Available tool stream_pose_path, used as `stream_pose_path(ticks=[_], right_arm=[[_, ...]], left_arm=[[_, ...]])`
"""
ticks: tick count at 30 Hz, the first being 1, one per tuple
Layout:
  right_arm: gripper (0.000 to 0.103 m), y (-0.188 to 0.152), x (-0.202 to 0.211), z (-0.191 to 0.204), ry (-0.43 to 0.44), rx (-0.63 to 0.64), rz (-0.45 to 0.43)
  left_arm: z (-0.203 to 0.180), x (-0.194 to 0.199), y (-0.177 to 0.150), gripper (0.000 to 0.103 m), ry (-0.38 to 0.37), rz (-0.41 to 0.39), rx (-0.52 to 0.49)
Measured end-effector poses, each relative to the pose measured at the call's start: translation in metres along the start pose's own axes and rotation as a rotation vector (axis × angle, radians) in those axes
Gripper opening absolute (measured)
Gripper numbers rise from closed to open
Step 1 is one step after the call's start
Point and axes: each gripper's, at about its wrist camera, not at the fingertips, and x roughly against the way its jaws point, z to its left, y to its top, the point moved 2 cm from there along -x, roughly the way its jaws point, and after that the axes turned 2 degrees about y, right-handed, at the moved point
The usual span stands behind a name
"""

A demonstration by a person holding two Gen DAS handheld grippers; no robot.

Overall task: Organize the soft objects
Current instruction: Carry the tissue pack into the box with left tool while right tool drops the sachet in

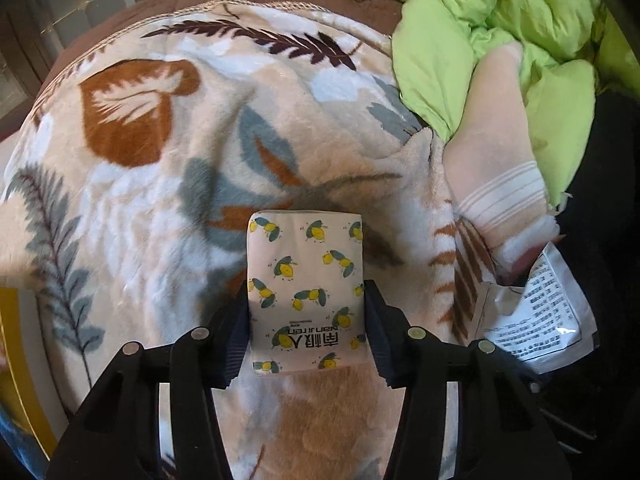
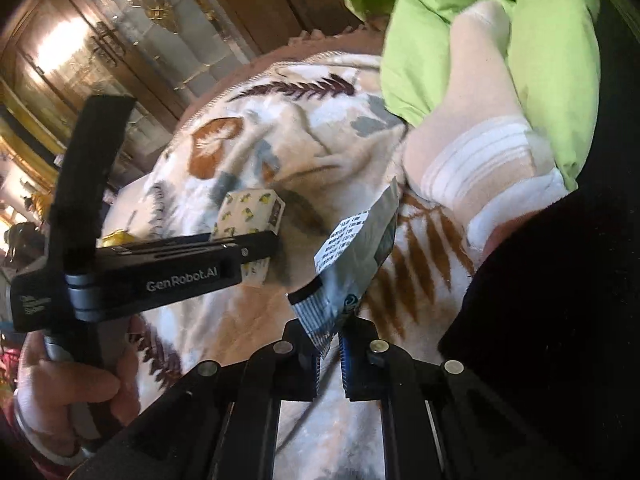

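A tissue pack (image 1: 306,276) printed with lemons sits between the fingers of my left gripper (image 1: 306,332), which is shut on its sides just above a leaf-patterned fleece blanket (image 1: 160,160). The right wrist view shows the same pack (image 2: 250,210) behind the left gripper's body. My right gripper (image 2: 330,344) is shut on the lower corner of a silver foil packet (image 2: 352,256) with black print, held upright over the blanket (image 2: 280,128). That packet (image 1: 536,320) lies at the right in the left wrist view. A pale pink sock (image 1: 496,160) (image 2: 476,128) with white stripes rests beside it.
A crumpled lime-green quilted cover (image 1: 500,32) (image 2: 552,72) lies at the back right. A black cloth (image 2: 560,300) fills the right side. A person's hand (image 2: 68,384) grips the left tool's handle. Wooden cabinets with glass doors (image 2: 100,40) stand behind.
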Motion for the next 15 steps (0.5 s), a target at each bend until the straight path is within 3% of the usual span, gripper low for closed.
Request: stream_pose_path(ticks=[10,15], right_arm=[[0.008,-0.026,0.011,0.056,0.077,0.113,0.027],[0.008,-0.042,0.009,0.097,0.115,0.196,0.056]], left_arm=[[0.041,0.058,-0.045,0.05,-0.009,-0.061,0.048],[0.06,0.089,-0.083,0.05,-0.002,-0.102,0.076]])
